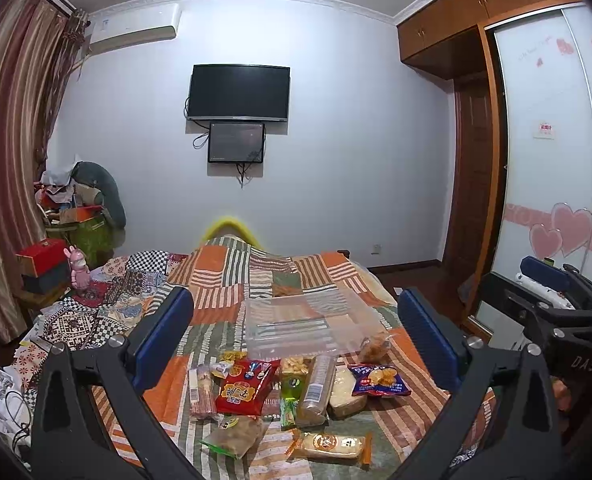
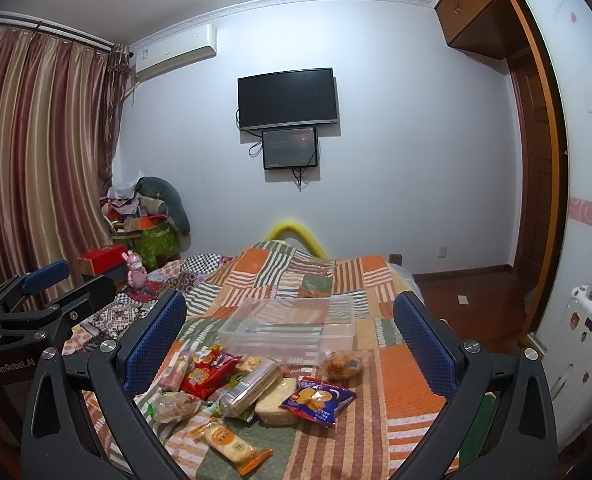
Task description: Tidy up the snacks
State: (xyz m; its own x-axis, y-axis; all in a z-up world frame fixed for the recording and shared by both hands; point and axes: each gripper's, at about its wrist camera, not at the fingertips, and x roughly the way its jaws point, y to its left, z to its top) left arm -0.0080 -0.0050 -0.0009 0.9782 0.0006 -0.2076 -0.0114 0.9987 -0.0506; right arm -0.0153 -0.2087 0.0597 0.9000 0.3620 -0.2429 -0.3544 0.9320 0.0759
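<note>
We counted one clear plastic bin [image 1: 296,326] on one patchwork quilt [image 1: 391,412]. In front of it lay about a dozen snack packets: one red bag [image 1: 244,390], one blue bag [image 1: 379,380], one orange-ended cake [image 1: 329,446], one long cracker sleeve [image 1: 315,390]. The rest overlapped too much to sort. We saw two wall screens [image 1: 238,94] and two grippers, left [image 1: 296,336] and right [image 2: 290,334].

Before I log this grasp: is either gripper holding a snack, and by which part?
Nothing is held. Left gripper and right gripper are both open above the snacks.
</note>
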